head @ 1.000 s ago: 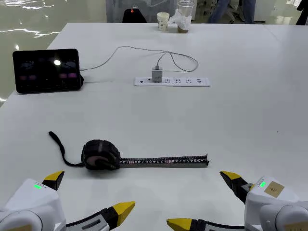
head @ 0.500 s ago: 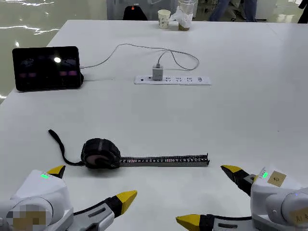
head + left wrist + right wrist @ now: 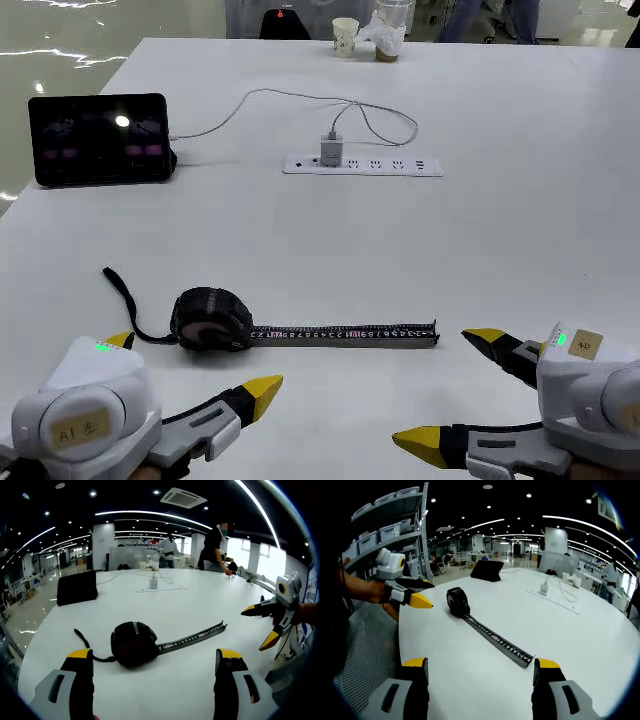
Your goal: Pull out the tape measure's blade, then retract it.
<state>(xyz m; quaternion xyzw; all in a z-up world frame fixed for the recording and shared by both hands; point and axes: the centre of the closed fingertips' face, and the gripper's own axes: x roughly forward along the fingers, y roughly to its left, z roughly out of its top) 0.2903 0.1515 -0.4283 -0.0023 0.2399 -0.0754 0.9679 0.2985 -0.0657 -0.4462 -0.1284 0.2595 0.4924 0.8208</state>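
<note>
- Your left gripper, just on your side of the tape measure, carries a round label that seems to begin "A1"; the rest is unclear.
- Your right gripper, near the tip of the tape measure's blade, bears a tan sticker with one dark, unreadable mark.
- The blade's printed scale is too small to read.

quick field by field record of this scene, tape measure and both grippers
left gripper: fingers open, holding nothing
right gripper: fingers open, holding nothing, apart from the blade tip
tape measure case: black, resting on the table, ahead of the left gripper
blade: pulled out, lying on the table, tip toward the right gripper
strap: loose, on the case's side away from the blade
far side: tablet, power strip with a charger plugged in
</note>
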